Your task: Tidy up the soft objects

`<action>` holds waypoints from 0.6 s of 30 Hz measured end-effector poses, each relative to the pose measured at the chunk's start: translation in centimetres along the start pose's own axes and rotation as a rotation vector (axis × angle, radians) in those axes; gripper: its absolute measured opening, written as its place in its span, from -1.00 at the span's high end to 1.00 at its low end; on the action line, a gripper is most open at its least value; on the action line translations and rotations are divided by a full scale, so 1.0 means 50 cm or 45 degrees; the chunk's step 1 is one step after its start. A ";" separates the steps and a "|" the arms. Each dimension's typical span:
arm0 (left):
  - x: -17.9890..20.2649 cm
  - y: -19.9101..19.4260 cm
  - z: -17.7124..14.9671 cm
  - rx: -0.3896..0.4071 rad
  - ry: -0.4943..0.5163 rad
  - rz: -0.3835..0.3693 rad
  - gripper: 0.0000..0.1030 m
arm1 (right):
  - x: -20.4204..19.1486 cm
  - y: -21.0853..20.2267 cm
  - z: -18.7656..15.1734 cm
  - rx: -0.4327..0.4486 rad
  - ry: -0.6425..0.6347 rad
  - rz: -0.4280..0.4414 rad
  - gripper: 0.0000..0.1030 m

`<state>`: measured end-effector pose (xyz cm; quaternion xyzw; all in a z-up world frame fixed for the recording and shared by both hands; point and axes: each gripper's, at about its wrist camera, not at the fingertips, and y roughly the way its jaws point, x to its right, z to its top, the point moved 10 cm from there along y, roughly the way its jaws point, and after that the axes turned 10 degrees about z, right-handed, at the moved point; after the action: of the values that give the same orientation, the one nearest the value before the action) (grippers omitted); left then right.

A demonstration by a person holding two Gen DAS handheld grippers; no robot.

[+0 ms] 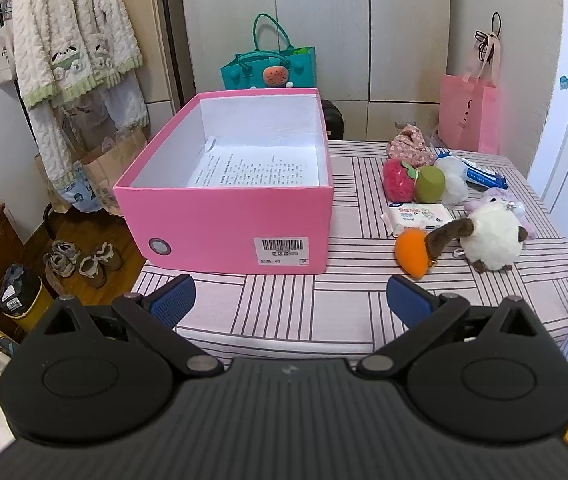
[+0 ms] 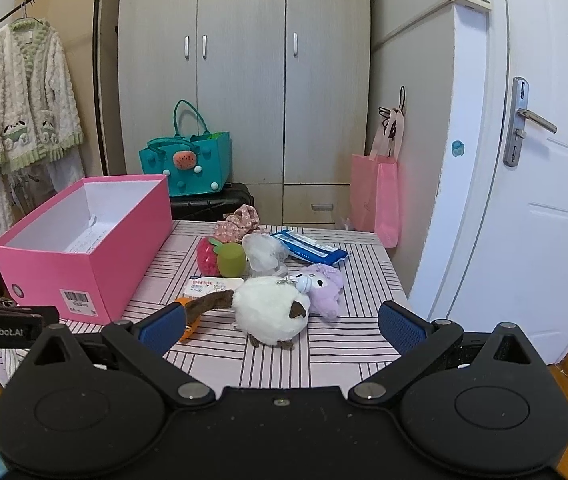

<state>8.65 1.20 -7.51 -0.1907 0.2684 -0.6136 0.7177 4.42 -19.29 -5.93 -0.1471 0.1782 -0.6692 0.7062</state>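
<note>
On the striped counter [image 1: 284, 312] sits a big pink box [image 1: 228, 224], top off, w/ only a sheet of paper lying at the bottom, so it looks ready to take the soft things. Those lie in a heap to the box's right, not in it yet: a white fluffy bird toy [image 2: 270, 312] w/ a brown neck and orange beak, a purple plush [image 2: 324, 290] touching it, a red strawberry puff [image 2: 208, 256], a green cup-shaped thing [image 2: 231, 260], a floral cloth bit [image 2: 238, 222], a white pouf [image 2: 262, 254], plus a wipes pack [image 2: 214, 285] and a blue packet [image 2: 310, 249]. My guess: box on one side, heap on the other, so each tool can reach w/o bumping. Left tool [image 1: 290, 300] is spread wide, holds nothing, and points at the gap just in front of the box. Right tool [image 2: 282, 326] is also spread wide w/ nothing in it, aimed at the bird toy, prob. the first pick. Left view shows the box's inside and paper well; right view hides most of that but shows the purple plush and the door [image 2: 544, 160] much better.
</note>
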 end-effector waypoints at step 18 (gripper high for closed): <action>-0.013 -0.021 0.007 0.047 -0.045 -0.031 -1.00 | -0.005 0.001 -0.009 -0.004 0.002 0.014 -1.00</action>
<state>7.99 1.62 -6.54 -0.1914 0.2420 -0.6237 0.7182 4.24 -19.01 -6.32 -0.1466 0.1805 -0.6651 0.7096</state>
